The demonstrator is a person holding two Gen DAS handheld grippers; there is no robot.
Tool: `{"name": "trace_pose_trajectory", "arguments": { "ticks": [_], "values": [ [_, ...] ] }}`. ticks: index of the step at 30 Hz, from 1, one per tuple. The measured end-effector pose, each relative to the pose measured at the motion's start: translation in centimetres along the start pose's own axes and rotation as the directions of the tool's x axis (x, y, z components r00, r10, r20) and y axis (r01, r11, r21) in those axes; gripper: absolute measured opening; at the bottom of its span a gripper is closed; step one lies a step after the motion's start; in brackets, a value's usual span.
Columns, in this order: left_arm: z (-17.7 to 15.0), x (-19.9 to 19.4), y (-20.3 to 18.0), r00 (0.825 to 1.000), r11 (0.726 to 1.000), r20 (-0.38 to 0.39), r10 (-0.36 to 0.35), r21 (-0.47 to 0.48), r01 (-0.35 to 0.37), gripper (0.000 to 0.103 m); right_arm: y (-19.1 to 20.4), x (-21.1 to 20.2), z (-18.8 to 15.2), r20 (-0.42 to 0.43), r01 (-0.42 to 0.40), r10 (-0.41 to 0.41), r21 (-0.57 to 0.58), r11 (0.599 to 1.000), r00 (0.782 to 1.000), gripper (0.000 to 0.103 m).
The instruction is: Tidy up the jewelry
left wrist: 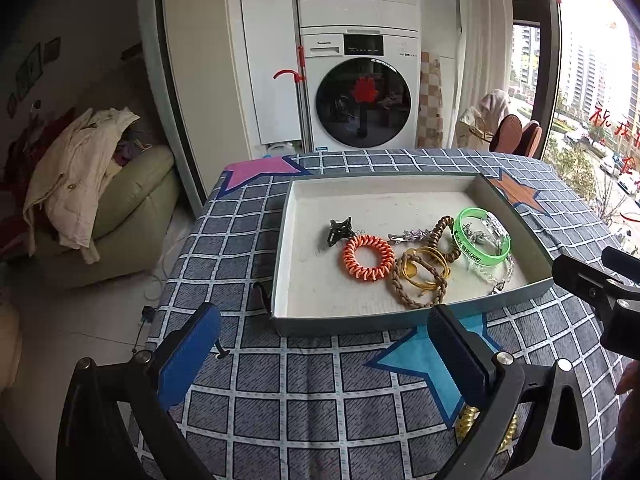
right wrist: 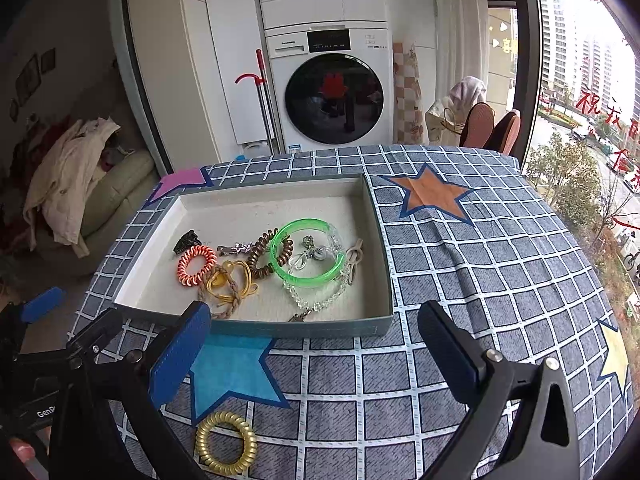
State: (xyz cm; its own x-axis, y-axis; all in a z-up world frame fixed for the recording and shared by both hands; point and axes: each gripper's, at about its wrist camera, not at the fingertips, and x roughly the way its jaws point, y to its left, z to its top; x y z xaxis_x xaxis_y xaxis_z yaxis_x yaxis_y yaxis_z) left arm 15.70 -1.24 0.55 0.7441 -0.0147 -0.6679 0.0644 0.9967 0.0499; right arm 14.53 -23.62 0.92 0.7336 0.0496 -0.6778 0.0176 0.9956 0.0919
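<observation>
Shallow tray (right wrist: pixel 380 320) holding green bangle (right wrist: pixel 306 252), orange coil tie (right wrist: pixel 196 266), clips; gold coil tie (right wrist: pixel 226 442) outside; left gripper (left wrist: pixel 324 344), right gripper (right wrist: pixel 316 340) gaping, empty.

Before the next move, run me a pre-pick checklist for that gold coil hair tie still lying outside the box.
1. Right tool open and empty: ok.
2. Left tool open and empty: ok.
3. Gold coil hair tie in plain view on the tablecloth, near the blue star: ok.
4. Hair tie lined up between the right tool's fingers: not ok, it lies toward the left finger.
5. Box has bare floor for it: ok, the far half is free.
6. Other pieces, such as the green bangle and orange coil tie, inside the box: ok.
</observation>
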Motion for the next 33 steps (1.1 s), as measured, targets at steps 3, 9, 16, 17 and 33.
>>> {"name": "trace_pose_trajectory", "arguments": {
  "ticks": [3,9,16,17,33],
  "values": [
    [-0.9,-0.9,0.2,1.000,1.000,0.014,0.005,-0.019,-0.005,0.103,0.3,-0.8,-1.2,0.017,0.014,-0.014,-0.015,1.000,1.000,0.103],
    [-2.6,-1.9,0.5,1.000,0.999,0.018,0.011,-0.044,-0.010,0.103,0.9,-1.5,-2.8,0.025,0.039,-0.038,-0.035,0.999,0.999,0.103],
    [-3.2,-2.4,0.2,0.999,0.999,0.025,0.031,-0.030,-0.030,0.103,1.4,-2.6,-3.6,0.062,0.076,-0.072,-0.054,0.996,0.995,0.103],
    [-3.2,-2.5,0.2,0.999,0.999,0.029,0.033,-0.029,-0.032,0.103,1.4,-2.7,-3.6,0.065,0.077,-0.073,-0.051,0.996,0.995,0.103],
    [-3.1,-3.0,-0.2,0.998,0.999,0.039,0.044,-0.021,-0.043,0.103,0.8,-3.3,-3.3,0.079,0.091,-0.088,-0.033,0.995,0.993,0.103]
  ]
}}
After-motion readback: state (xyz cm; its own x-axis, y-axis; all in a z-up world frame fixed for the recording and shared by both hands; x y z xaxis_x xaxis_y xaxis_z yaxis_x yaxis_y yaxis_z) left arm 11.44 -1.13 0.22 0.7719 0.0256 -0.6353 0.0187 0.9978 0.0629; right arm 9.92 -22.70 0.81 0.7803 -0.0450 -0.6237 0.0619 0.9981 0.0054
